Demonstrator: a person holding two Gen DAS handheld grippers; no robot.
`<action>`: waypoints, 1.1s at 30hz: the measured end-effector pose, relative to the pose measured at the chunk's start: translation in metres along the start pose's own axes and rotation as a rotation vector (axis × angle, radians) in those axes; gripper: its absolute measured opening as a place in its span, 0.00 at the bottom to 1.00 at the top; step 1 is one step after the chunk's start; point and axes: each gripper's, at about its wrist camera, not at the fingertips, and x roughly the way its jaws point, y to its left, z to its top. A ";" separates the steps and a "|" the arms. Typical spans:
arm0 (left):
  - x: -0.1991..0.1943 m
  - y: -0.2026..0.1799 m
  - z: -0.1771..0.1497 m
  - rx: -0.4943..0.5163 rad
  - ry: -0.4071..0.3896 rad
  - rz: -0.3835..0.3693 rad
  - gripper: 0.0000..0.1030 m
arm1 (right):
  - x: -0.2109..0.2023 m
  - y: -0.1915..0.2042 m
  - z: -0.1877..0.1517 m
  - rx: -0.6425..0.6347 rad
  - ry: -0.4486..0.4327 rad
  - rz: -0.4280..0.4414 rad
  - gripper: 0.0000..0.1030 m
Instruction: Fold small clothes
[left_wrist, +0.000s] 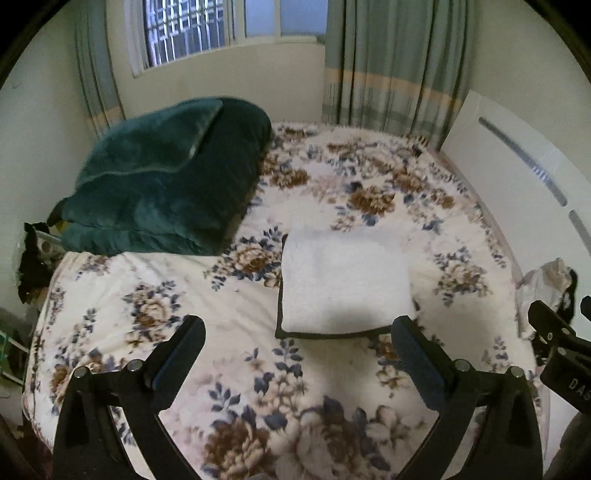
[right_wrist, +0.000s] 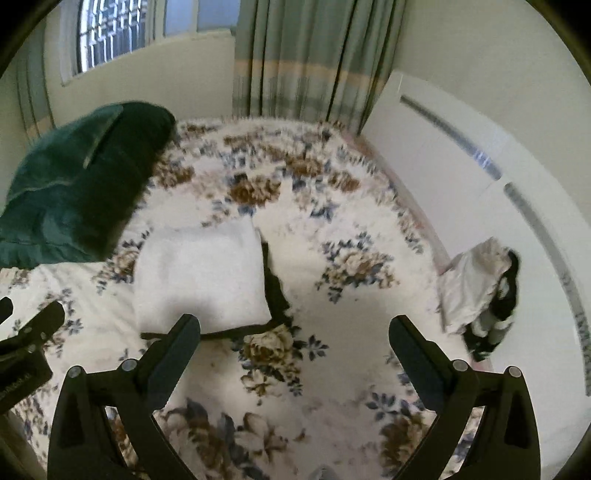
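A: White garment (left_wrist: 345, 280), dark-trimmed, lies folded square mid-bed on the floral blanket (left_wrist: 229, 373) – flat, edges stacked, reads as a finished fold set where there's room

B: And the crumpled pile (right_wrist: 476, 288) at the bed's right edge?

A: Likely next in line, well apart from the folded piece

B: Tools?

A: Left tool (left_wrist: 299, 341) spread wide, empty, above the blanket. Right tool (right_wrist: 295, 339) likewise spread, pinching nothing, touching nothing
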 end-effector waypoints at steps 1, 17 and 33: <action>-0.013 -0.001 0.000 -0.001 -0.008 -0.001 1.00 | -0.021 -0.003 0.000 -0.001 -0.018 0.001 1.00; -0.221 -0.002 -0.018 -0.012 -0.169 0.008 1.00 | -0.277 -0.040 -0.020 -0.008 -0.221 0.032 1.00; -0.290 0.004 -0.044 -0.012 -0.236 0.025 1.00 | -0.374 -0.061 -0.057 -0.015 -0.288 0.073 1.00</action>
